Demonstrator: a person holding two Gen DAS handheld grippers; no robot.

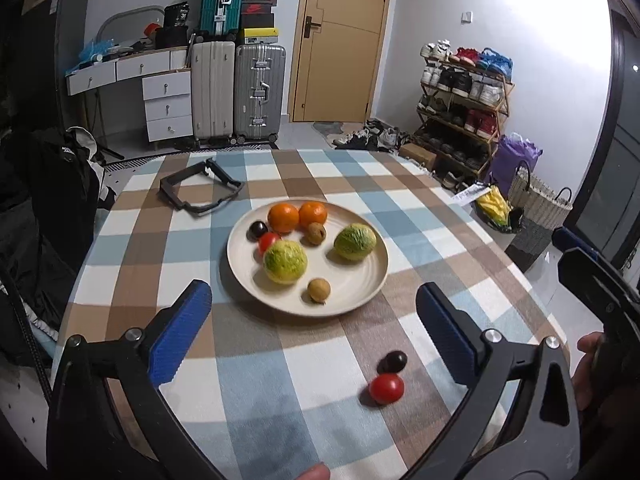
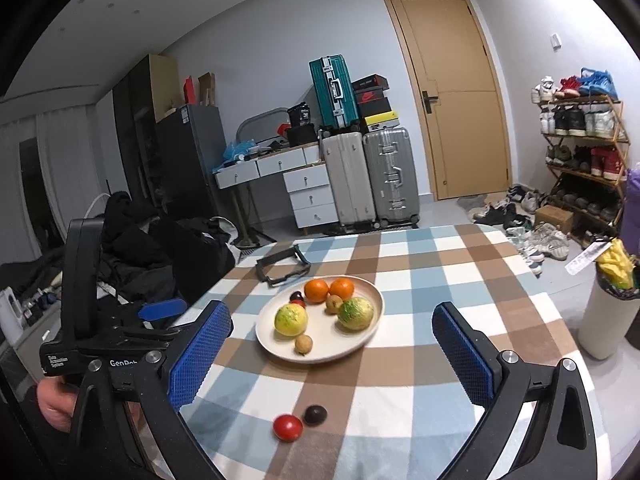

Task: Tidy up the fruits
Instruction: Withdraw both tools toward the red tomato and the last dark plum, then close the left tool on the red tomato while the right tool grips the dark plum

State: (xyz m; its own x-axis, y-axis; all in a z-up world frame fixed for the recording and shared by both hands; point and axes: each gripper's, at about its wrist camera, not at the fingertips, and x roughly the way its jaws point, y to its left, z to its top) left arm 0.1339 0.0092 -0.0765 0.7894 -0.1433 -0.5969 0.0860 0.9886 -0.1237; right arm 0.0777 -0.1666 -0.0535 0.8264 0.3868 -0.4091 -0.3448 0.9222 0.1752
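A cream plate (image 1: 360, 300) (image 2: 360, 340) on the checked tablecloth holds two oranges (image 1: 284, 218), two yellow-green fruits (image 1: 285, 261), two small brown fruits (image 1: 319, 290), a red tomato (image 1: 269, 241) and a dark plum (image 1: 257, 230). On the cloth nearer to me lie a loose red tomato (image 1: 386, 389) (image 2: 287, 427) and a dark plum (image 1: 392, 361) (image 2: 315, 414), side by side. My left gripper (image 1: 314, 328) is open and empty, short of the plate. My right gripper (image 2: 332, 354) is open and empty, above the loose pair.
A black frame-like object (image 1: 200, 188) (image 2: 282, 266) lies on the table's far left. The table edge curves away on the right, with a bin (image 2: 606, 316) and baskets beside it. Dark bags and clothing (image 1: 60, 200) are piled at the left.
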